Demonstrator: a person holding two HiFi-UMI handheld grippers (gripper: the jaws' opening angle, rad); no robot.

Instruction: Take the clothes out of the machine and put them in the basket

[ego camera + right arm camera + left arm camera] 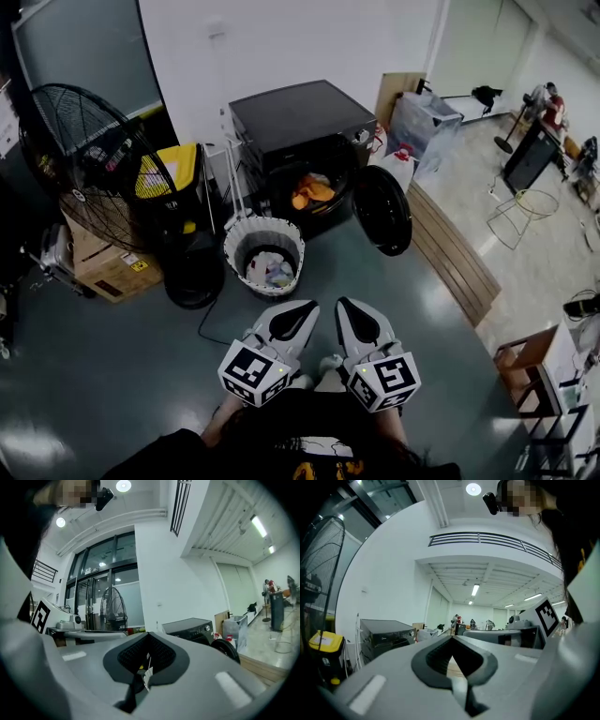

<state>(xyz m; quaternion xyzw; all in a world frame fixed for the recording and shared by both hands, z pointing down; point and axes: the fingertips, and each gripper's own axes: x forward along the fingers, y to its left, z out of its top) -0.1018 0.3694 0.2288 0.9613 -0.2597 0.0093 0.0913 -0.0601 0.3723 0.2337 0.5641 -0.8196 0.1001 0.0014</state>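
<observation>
1. Both grippers hang near the person, well short of the machine (300,117). The left gripper (310,307) has its jaws tip to tip on nothing. The right gripper (343,304) is also closed, with only a small pale scrap in its gap; I cannot tell what that is.
2. Orange clothes (312,190) lie in the drum. The door (382,211) hangs open to the right.
3. The basket (234,246) stands just near-left of the opening and already has some cloth in it.
4. Risk: the door stands in the right gripper's path, and a wide reach could knock it.
5. Risk: a shallow pinch on loose cloth may slip, dropping a garment on the floor between drum and basket.
6. Risk: a cable (211,323) trails near the basket, so a step forward could snag it.
</observation>
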